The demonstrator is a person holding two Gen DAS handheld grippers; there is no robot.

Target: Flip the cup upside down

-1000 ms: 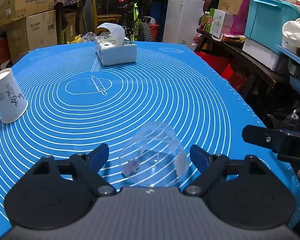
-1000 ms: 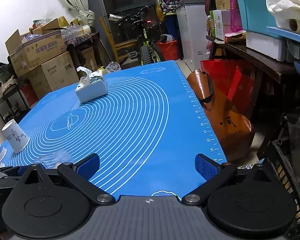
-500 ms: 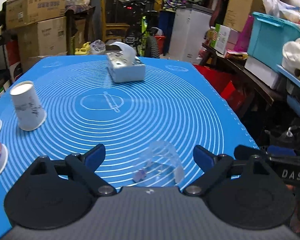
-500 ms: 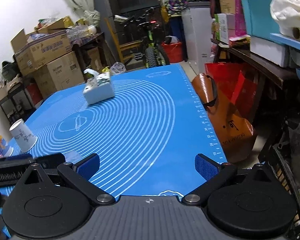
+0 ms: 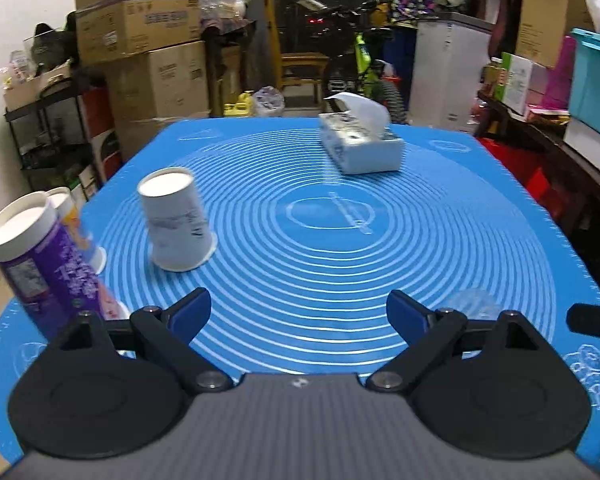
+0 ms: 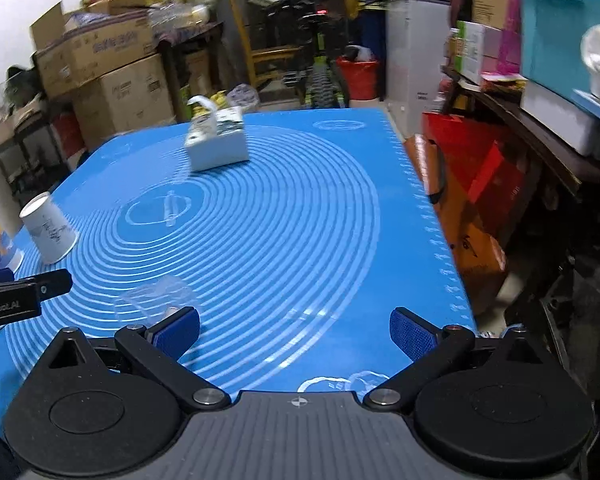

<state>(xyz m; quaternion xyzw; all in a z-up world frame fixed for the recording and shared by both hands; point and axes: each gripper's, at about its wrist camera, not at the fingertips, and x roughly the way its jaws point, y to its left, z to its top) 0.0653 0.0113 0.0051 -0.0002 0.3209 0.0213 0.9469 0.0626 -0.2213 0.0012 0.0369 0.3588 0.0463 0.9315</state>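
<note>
- Left wrist view: left claw (image 5: 298, 312) released, blue pads spread wide, nothing between them, only the blue mat (image 5: 340, 264) on the counter.
- Clear cup (image 5: 476, 300) sits at lower right of the frame, just past the right pad. Faint and see-through; its lower part is hidden behind the claw linkage. Can't tell its orientation here.
- White paper cup (image 5: 176, 224) left of centre, wide rim down on the mat.
- Purple-printed cup (image 5: 40, 264) at the left edge, blurred, base cut off by the claw body. Another cup (image 5: 74, 220) pokes out behind it, mostly hidden.
- Tissue box (image 5: 360, 144) upper centre-right, on the mat.
- Black bar at the right edge is part of the other claw, cut off by the frame.
- Right wrist view: right claw (image 6: 296, 330) also released, empty, over the mat (image 6: 280, 232) near its lower edge.
- Clear cup (image 6: 156, 298) lower left, just beside the left pad, apart from it as far as I can tell. Outline washed out, near edge hidden by the pad.
- Paper cup (image 6: 50, 228) at far left; tissue box (image 6: 216, 142) upper centre, motion-blurred.
- Left claw's black body enters at the left edge, mostly out of frame.
</note>
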